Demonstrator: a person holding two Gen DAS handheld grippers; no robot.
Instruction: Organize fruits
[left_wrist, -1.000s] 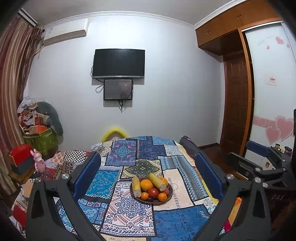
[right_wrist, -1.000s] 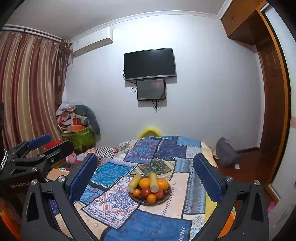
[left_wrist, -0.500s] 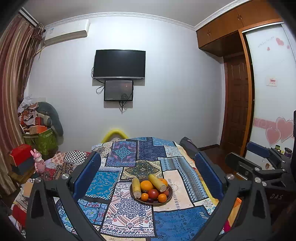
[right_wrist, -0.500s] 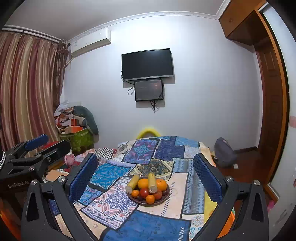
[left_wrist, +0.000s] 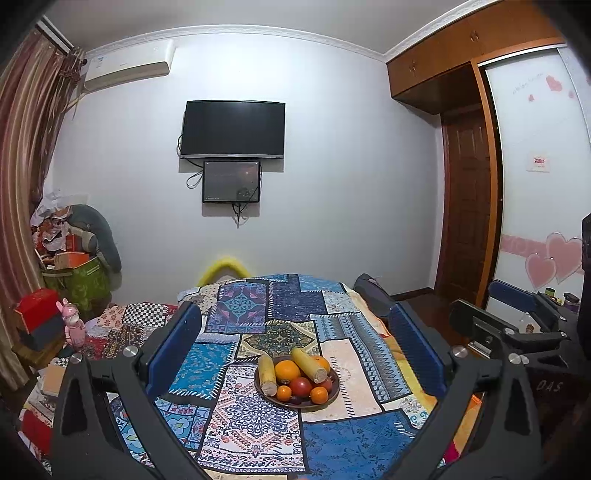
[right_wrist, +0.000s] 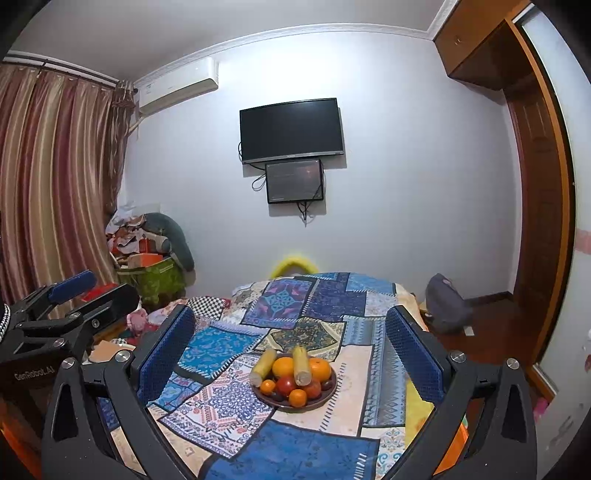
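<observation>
A dark round plate (left_wrist: 330, 397) sits on the patchwork cloth of the table; it also shows in the right wrist view (right_wrist: 330, 391). It holds two corn cobs (left_wrist: 308, 363), oranges (left_wrist: 287, 371), red tomatoes (left_wrist: 300, 386) and small tangerines (left_wrist: 318, 394). My left gripper (left_wrist: 295, 349) is open and empty, held back from and above the plate. My right gripper (right_wrist: 291, 350) is open and empty, likewise short of the plate. Each gripper shows at the edge of the other's view.
The patchwork-covered table (left_wrist: 258, 321) reaches toward the far wall. A pile of boxes and bags (left_wrist: 70, 269) stands at the left by the curtain. A pink toy (left_wrist: 72, 323) is left of the table. A grey backpack (right_wrist: 445, 308) lies on the floor at the right.
Both grippers have shifted slightly; the plate sits a little lower and nearer in both views. Both stay open and empty.
</observation>
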